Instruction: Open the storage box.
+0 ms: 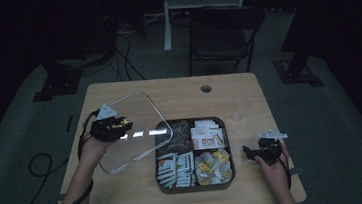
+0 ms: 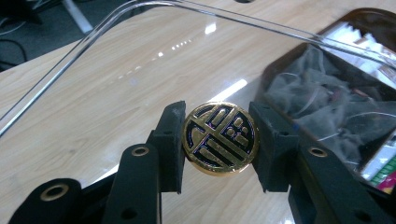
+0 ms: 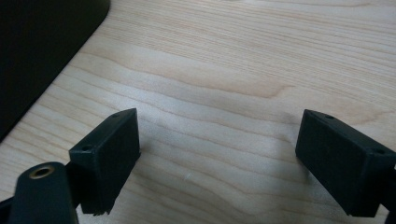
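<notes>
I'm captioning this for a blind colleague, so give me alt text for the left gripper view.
The left tool is shut on the round gold knob of a clear glass lid, one black jaw on each side. Through the lid shows the wooden table, and at right a dark compartment tray holding grey mesh sachets.

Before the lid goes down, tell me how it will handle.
The clear lid, held by its gold knob in the left hand-held gripper, keeps its shape, so it is probably rigid. Gripped at one point, it may tilt. Possibly breakable.
</notes>
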